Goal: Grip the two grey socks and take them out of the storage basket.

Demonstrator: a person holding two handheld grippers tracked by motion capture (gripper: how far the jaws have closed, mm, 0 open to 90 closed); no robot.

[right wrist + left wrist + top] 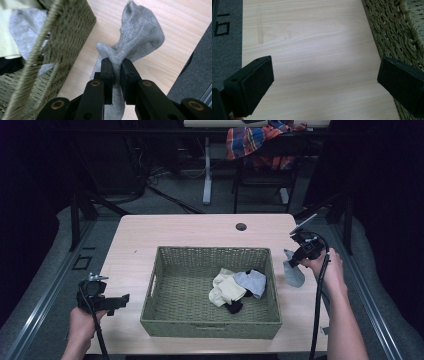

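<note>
A grey sock [140, 35] hangs pinched between the pads of my right gripper [116, 65], which is shut on it just right of the woven basket [67, 30]. From above, the same grey sock [293, 271] droops onto the table under my right gripper [296, 261]. Inside the basket [165, 320] lie a pale yellow sock [226, 290], a light grey sock [252, 281] and a black sock [233, 307]. My left gripper [119, 303] hovers left of the basket; its jaws stand wide apart over bare wood, my left gripper [324, 77] holding nothing.
The wooden table [135, 240] has a cable hole [241, 226] at its far edge. A chair with a plaid cloth [255, 142] stands behind the table. Dark floor and metal rails run along both sides.
</note>
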